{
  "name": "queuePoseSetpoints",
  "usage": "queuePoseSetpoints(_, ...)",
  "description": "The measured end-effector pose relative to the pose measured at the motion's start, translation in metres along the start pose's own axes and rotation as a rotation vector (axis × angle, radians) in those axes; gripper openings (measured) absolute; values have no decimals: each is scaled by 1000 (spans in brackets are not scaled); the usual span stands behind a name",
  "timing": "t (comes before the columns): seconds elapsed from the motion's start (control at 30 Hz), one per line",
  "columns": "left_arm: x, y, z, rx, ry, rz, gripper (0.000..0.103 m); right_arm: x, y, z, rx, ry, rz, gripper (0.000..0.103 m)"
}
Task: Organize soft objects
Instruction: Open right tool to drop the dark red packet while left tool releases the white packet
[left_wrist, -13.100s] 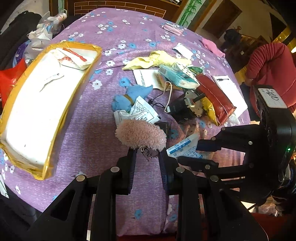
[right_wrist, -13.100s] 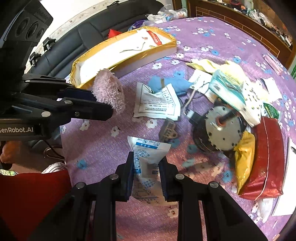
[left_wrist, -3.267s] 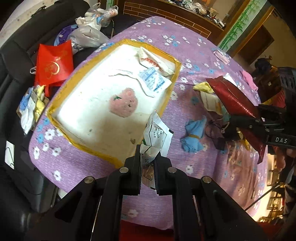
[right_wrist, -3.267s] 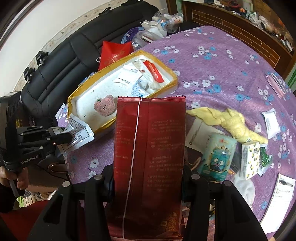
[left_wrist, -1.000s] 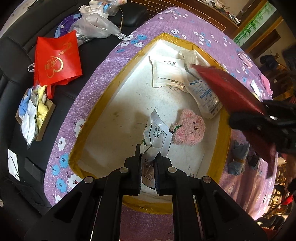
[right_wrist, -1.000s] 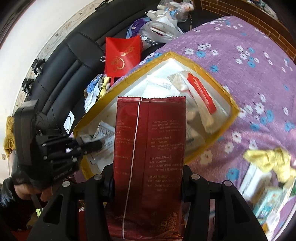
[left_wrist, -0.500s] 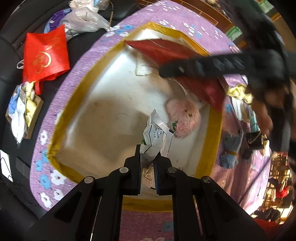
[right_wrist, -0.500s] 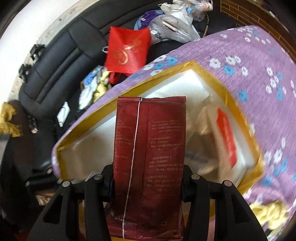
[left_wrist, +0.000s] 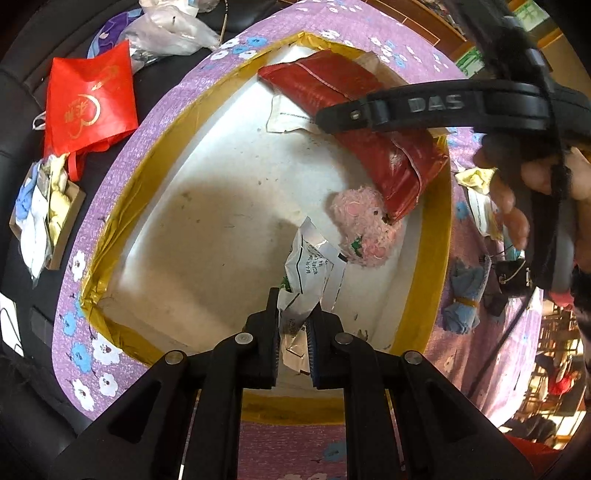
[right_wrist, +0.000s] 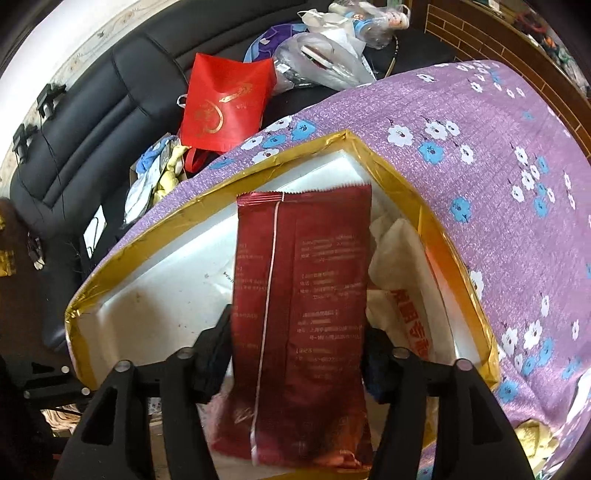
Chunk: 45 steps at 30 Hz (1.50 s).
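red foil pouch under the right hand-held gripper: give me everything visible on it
The red foil pouch is a long, flat, glossy dark-red sealed bag with a serrated top edge, a pale seam running down its back and small printed text. It lies inside the gold-rimmed white box, across white packets, its lower corner against the pink plush toy. The right hand-held gripper straddles it; its jaws are opening and the pads look clear of its sides.

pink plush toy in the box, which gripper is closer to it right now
Left. The left gripper hangs just below the pink plush toy, shut on a white packet. The right gripper straddles the red bag, whose corner overlaps the toy; its jaws are opening.
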<state>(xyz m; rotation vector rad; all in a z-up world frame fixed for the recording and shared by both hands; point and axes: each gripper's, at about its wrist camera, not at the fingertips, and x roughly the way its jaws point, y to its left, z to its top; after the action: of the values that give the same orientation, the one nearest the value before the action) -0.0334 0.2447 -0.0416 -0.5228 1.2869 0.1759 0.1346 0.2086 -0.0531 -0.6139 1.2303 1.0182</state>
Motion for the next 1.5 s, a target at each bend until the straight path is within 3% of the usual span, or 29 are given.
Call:
queuePoseSetpoints(0.2,0,6,-3,-23,10,8,10,-21,-2,-12,12,-23,9,63)
queuePoseSetpoints(0.27,-2,6,-4,-22,6,14,15,-28,-1,-18,15,-34,14,65)
queuePoseSetpoints(0.33,-5,6,-6,-26,-2,13,40,-39,-1,-26,17,-51,28,69)
queuePoseSetpoints(0.4,-9,6,-8,-39,-15,16,49,-50,0,-33,19,-65,40,70)
queuePoseSetpoints(0.93,-44,-18,-18,-59,-106,19,49,-103,-14,-118,92,-37,161,79)
queuePoseSetpoints(1.07,-51,-37,-18,-33,-122,10,49,-106,-14,-149,113,-39,167,80)
queuePoseSetpoints(1.23,-50,-62,-17,16,-124,13,49,-93,-12,-190,154,11,252,80)
queuePoseSetpoints(1.5,-47,-100,-18,73,-125,22,49,-93,-32,-235,221,5,255,80)
